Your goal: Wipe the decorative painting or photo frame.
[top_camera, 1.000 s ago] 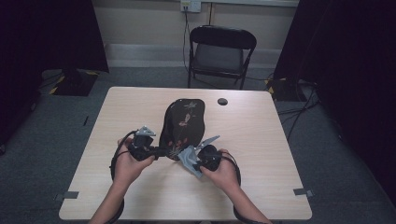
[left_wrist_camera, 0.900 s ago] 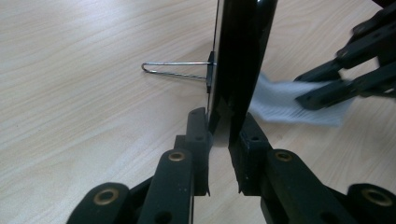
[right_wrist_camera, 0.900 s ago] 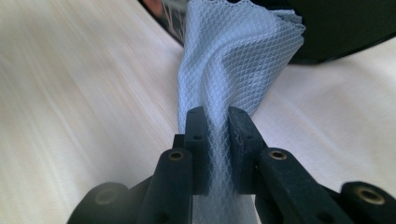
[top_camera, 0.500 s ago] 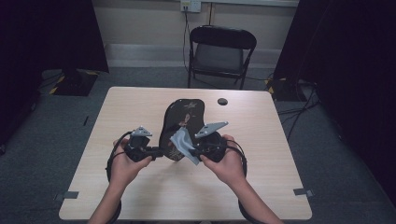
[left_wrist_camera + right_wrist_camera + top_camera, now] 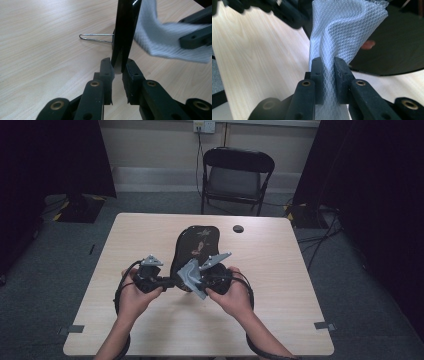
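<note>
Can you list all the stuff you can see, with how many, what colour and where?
tray: one, shiny black with a small pattern, middle of the table, near edge pinched by the left hand-held gripper
cloth: one, pale grey, at the tray's near end, clamped in the right hand-held gripper
wire clip: one, silver, on the table beside the tray
round disc: one, black, far side of the table
table: one, light wood
chair: one, black, folding, behind the table
left hand-held gripper: one, black, shut on the tray
right hand-held gripper: one, black, shut on the cloth
</note>
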`<move>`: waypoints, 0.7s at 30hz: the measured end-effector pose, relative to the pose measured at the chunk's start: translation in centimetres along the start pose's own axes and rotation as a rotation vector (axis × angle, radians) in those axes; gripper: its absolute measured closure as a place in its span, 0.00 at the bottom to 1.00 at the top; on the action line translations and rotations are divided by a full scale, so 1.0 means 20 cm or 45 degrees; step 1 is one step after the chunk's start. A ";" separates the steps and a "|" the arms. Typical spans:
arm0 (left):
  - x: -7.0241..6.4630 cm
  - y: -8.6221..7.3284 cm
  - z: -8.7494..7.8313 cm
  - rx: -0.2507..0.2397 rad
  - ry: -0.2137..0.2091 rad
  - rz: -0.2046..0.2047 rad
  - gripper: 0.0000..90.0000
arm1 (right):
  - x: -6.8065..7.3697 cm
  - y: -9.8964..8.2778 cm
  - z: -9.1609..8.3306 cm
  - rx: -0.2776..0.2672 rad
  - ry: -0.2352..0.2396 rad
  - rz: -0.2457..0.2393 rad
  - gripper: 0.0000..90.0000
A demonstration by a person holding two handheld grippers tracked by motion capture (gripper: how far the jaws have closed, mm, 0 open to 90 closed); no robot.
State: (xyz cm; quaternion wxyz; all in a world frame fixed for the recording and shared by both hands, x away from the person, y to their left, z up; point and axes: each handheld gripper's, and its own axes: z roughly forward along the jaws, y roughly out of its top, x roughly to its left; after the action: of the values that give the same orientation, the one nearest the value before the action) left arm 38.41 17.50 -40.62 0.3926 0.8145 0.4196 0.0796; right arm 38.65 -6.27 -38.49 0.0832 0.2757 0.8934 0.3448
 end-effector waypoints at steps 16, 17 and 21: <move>0.00 0.00 0.01 -0.009 -0.001 -0.002 0.87 | -0.04 -0.19 0.20 0.145 0.007 0.064 0.89; 0.00 0.00 0.01 -0.011 -0.001 -0.001 0.87 | -0.05 -0.20 0.21 0.155 0.011 0.068 0.89; 0.00 0.00 0.01 -0.013 0.001 0.001 0.87 | -0.06 -0.26 0.25 0.195 0.015 0.088 0.89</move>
State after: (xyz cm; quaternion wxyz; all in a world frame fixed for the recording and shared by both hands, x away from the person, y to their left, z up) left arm 38.49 17.30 -40.72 0.3964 0.8128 0.4189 0.0821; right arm 39.10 -7.21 -45.71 0.0446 0.3100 0.9076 0.2795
